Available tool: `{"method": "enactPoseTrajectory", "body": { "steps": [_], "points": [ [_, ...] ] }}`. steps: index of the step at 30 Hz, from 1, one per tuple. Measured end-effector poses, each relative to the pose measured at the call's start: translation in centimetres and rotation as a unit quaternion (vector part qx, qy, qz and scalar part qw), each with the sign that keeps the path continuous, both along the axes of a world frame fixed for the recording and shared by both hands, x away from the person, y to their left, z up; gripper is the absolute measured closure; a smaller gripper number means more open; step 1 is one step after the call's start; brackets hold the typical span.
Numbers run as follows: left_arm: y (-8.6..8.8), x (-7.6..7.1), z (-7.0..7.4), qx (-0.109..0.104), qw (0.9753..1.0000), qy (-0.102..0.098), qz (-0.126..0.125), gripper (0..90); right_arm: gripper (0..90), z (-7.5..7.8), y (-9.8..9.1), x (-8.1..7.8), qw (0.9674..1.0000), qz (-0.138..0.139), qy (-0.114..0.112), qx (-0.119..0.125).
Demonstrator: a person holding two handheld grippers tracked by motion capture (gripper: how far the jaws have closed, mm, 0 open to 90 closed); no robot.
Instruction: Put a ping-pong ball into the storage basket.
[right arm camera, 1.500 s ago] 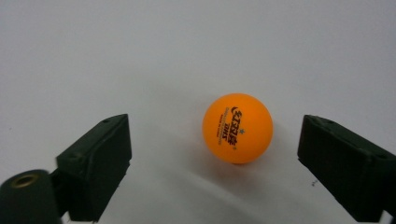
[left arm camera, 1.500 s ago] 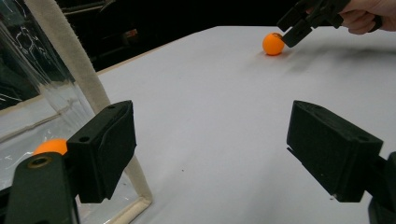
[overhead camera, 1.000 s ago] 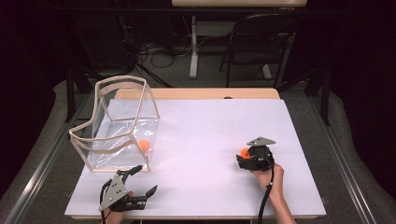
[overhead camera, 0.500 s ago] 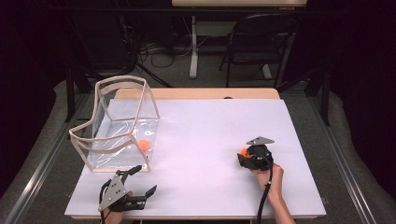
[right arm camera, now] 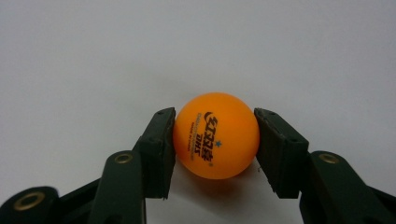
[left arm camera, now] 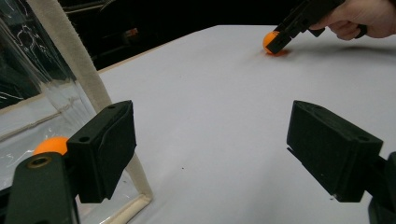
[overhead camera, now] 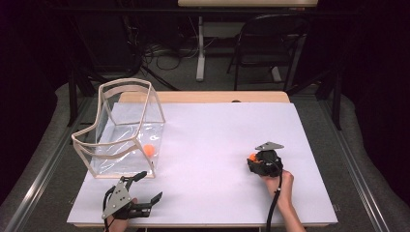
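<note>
An orange table-tennis ball [right arm camera: 215, 135] with black print rests on the white table, and both pads of my right gripper [right arm camera: 215, 140] press on its sides. Its jaws have just been closing, with the ball between them. From the high view this gripper [overhead camera: 252, 159] sits right of centre with the ball [overhead camera: 252, 156] at its tip. In the left gripper view it appears far off, on the ball [left arm camera: 270, 41]. My left gripper [overhead camera: 151, 186] lies near the front edge, open and holding nothing [left arm camera: 210, 149]. A second orange ball [overhead camera: 149, 151] lies inside the clear box [overhead camera: 126, 82].
The clear box with its cream rim stands at the table's left, just beyond my left gripper, one corner post [left arm camera: 74, 56] close to its jaw. White table [overhead camera: 217, 125] stretches between the two hands. A chair [overhead camera: 263, 43] and cables stand behind the table.
In the high view the right gripper's jaws look drawn in tighter around the orange ball. Both hands stay where they were, and the left gripper stays open.
</note>
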State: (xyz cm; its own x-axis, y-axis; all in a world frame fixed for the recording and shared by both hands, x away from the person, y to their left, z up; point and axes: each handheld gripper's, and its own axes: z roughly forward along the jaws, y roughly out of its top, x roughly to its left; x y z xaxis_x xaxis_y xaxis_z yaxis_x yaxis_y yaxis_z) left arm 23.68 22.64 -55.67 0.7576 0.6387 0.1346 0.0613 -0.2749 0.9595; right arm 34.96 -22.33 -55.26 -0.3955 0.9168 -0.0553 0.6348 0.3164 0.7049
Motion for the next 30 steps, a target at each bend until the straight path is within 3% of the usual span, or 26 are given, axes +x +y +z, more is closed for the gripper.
{"method": "enactPoseTrajectory", "body": {
  "steps": [30],
  "points": [
    [0.0,0.0,0.0,0.000,1.0000,-0.001,0.001,16.0,50.2,3.6,0.4,-1.4,0.9995,0.013,-0.030,0.001]
  ]
}}
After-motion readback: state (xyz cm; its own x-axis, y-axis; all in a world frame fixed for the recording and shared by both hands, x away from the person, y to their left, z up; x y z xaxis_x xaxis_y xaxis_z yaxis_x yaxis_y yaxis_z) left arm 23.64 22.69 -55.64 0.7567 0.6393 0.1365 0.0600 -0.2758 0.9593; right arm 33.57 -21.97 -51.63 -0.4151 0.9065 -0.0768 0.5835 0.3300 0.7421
